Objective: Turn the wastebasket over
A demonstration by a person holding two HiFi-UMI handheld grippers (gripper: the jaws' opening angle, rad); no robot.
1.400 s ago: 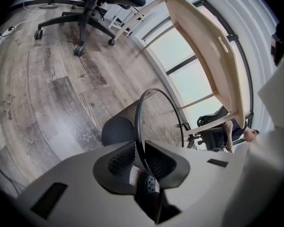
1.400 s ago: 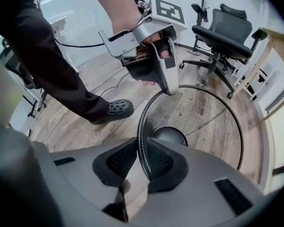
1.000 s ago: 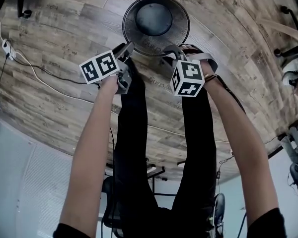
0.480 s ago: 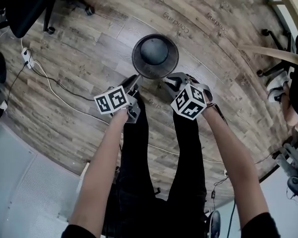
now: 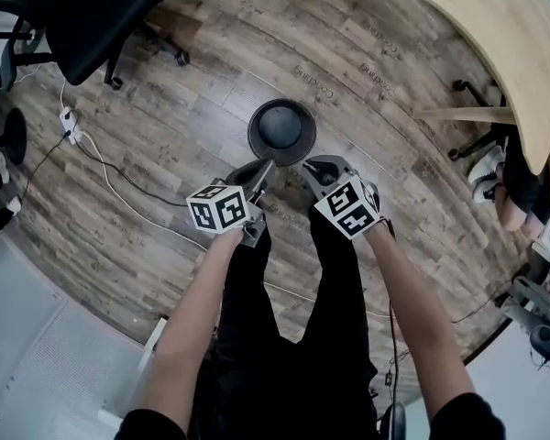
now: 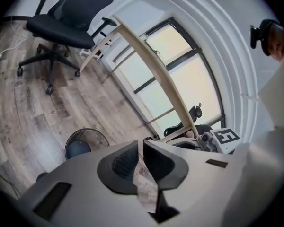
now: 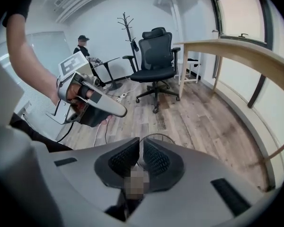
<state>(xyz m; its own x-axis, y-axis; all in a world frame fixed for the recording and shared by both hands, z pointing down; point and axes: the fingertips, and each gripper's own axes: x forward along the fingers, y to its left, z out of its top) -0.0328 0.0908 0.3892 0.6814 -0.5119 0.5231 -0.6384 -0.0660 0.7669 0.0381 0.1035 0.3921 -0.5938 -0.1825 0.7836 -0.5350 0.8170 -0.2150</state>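
Head view: wastebasket (image 5: pixel 281 131) sits on the wood floor (image 5: pixel 394 90), just ahead of the person's black-trousered legs (image 5: pixel 284 337). It is round and dark, with a wide rim around a smaller dark disc. Cannot tell from here if the mouth faces up or down. The left claw (image 5: pixel 264 166) and the right claw (image 5: pixel 312 166) both hover above the near rim, apart from the basket, with marker cubes facing the camera. Office chair (image 5: pixel 82 7) is at upper left. A white cable (image 5: pixel 119 200) runs across the floor to a power strip (image 5: pixel 69 117). The curved wooden desk (image 5: pixel 495 35) is at upper right, with another person's shoes (image 5: pixel 486 168) under it.

Left gripper view: the jaws are closing, with only a thin slit left and nothing between them. The basket is low on the floor to the left of the claw, well apart, and its mesh wall is visible. Chair at upper left, desk edge and window (image 6: pixel 180 79) behind. The right gripper's cube pokes in at right.

Right gripper view: the jaws are closing and almost together, with nothing gripped. The basket rim peeks out just above the jaw tips, on the floor beyond them and not touched. The left gripper is in hand at left. Chair, coat stand (image 7: pixel 128 27) and a standing person (image 7: pixel 80 44) are at the back.
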